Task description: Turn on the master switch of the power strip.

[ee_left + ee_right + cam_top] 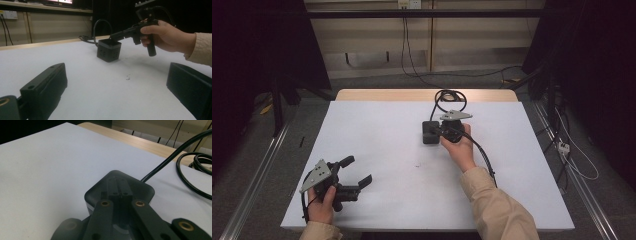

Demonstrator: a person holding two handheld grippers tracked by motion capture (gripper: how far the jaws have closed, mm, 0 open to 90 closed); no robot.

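Note:
A small black cube-shaped box [430,134] stands on the white tabletop right of centre. A black cable [450,96] runs from it and coils behind. My right gripper [439,131] is shut, jaws pressed together, with the tips resting over the box's top. In the right gripper view the closed tips [119,181] lie above the box lid [142,190], with nothing between them. The left gripper view has that gripper [113,37] at the box's [108,51] upper edge. My left gripper [358,170] sits at the table's front left, open and holding nothing [117,68].
The white sheet [382,130] covers the table, and a wooden strip [412,95] shows at the back edge. A tiny dark speck [416,165] lies mid-table. The coiled cable [197,167] lies behind the box. Loose cables and metal rails run on the floor either side.

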